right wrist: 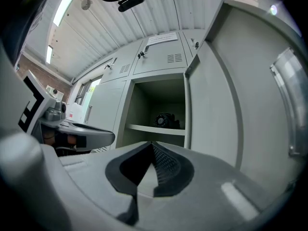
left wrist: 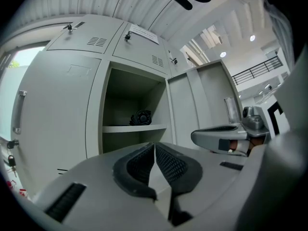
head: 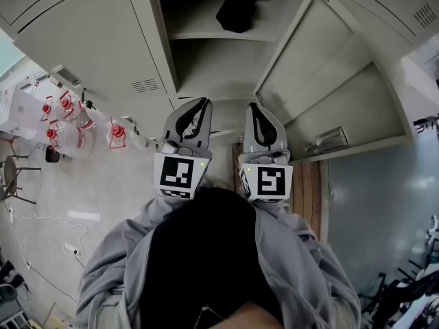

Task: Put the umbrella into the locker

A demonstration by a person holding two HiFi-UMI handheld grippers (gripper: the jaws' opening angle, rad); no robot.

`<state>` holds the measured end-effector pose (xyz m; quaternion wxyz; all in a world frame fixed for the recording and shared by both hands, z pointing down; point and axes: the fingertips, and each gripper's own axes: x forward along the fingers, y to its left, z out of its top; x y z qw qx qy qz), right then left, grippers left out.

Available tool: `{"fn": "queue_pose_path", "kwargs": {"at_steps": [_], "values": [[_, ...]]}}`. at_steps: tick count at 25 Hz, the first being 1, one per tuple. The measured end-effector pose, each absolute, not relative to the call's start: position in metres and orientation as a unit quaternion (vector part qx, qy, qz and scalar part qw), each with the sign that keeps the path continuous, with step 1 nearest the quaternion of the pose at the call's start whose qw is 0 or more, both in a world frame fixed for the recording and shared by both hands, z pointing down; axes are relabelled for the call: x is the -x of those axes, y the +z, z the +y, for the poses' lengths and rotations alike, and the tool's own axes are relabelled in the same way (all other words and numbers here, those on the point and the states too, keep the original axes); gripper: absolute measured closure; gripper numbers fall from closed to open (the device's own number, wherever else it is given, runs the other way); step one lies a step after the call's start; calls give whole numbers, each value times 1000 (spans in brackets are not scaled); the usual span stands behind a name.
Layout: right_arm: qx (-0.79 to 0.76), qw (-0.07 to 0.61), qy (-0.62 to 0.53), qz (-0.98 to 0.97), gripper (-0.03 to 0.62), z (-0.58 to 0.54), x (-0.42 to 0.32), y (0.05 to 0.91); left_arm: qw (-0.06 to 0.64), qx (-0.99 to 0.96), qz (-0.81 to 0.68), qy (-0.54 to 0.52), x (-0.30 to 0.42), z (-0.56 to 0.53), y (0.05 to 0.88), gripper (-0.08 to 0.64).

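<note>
Umbrella (head: 235, 11) lies on the locker shelf (head: 202, 37); left gripper (head: 204, 101) and right gripper (head: 252, 105) are clenched empty, and the door (head: 329, 81) is unclosed.

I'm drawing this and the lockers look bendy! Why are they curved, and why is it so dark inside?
Head view: the wide lens bends the grey metal locker door into curves; the open compartment sits in shadow, so the black folded umbrella is only a dark lump. Left gripper view: black rounded corners, glaring round ceiling lamps. Right gripper view: same bending, bright strip light.
</note>
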<state>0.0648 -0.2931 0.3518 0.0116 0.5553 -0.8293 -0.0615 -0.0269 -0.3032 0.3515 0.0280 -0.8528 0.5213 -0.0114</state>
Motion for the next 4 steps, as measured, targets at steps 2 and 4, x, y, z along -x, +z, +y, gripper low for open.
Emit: {"fn": "queue_pose_path", "kwargs": {"at_steps": [2,4], "values": [[-555,11,-61,-830,592,-294,-64,351,29,854,520,-11,26,-304,351,546],[-555,11,-60,-830,592,-295,-64,351,30,855,518,-11,25,-304,351,546]]}}
